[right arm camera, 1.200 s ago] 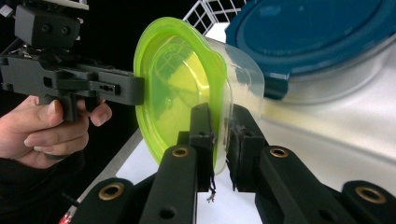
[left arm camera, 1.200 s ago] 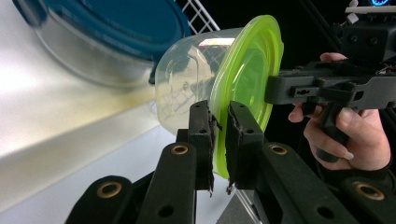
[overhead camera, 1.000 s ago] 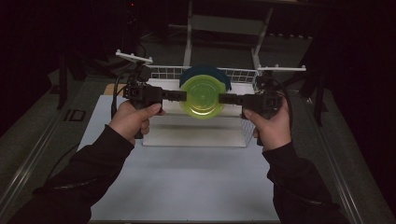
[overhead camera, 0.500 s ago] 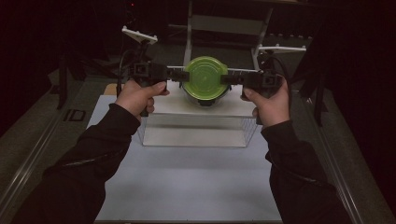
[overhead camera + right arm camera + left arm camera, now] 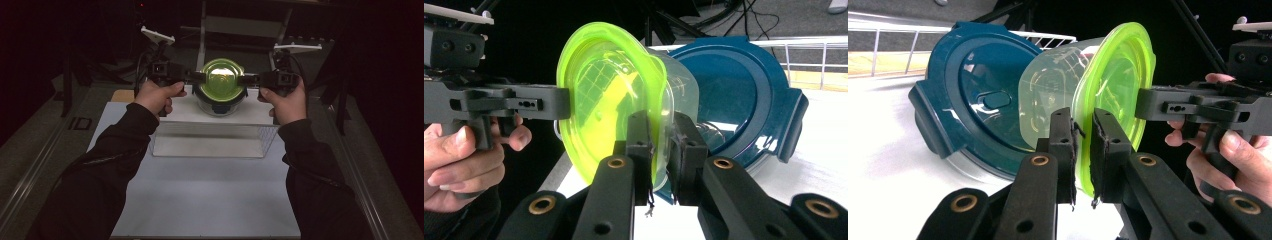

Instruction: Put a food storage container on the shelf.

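From the high view I have the left gripper [image 5: 192, 76] at nine o'clock and the right gripper [image 5: 250, 78] at three o'clock of the green-lidded tub [image 5: 220, 80], each pinching its rim from opposite sides. The tub sits stacked on the glass container with the blue lid [image 5: 218, 102], above the white platform [image 5: 210, 112] at the table's twelve o'clock end.

In the left gripper view my left gripper [image 5: 1083, 140] has its jaws pressed onto the green lid's edge; the clear tub body [image 5: 1053, 90] lies toward ten o'clock, the blue lid [image 5: 968, 100] beyond it.

In the right gripper view my right gripper [image 5: 659, 145] clamps the green rim likewise, with the blue lid [image 5: 744, 100] at two o'clock.
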### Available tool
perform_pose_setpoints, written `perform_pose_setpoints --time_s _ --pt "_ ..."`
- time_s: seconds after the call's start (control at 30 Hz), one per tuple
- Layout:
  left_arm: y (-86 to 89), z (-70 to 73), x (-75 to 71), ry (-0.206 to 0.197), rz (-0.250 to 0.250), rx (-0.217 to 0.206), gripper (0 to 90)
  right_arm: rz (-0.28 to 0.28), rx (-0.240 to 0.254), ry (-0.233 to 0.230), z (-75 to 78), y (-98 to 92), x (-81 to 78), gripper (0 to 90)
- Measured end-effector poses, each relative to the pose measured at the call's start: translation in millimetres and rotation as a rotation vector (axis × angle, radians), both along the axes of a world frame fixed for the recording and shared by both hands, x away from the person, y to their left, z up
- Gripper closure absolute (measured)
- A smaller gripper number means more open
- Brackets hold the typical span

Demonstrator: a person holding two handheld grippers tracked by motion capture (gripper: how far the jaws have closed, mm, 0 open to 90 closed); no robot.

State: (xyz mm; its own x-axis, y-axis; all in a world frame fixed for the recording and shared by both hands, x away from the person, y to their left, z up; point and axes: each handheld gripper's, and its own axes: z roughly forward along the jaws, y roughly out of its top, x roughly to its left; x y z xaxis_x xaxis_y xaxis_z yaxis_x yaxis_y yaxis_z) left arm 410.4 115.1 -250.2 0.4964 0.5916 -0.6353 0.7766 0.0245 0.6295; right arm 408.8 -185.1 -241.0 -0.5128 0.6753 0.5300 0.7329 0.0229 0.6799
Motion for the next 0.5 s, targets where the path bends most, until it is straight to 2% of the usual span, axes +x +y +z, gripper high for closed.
perform_pose_setpoints --time_s 0.13,0.3,0.5 --pt "-0.7 0.4 4.5 0.004 -0.002 -0.006 79.6 -0.01 0.002 0.017 0.4 -1.1 5.8 80.3" --pt "-3.0 -0.2 10.6 -0.003 0.021 -0.017 77.6 -0.031 0.013 0.043 0.3 -1.3 14.5 78.8" --pt "-1.7 -6.3 20.0 0.0 0.043 -0.049 75.7 -0.051 0.026 0.054 -0.4 0.0 23.4 77.3"
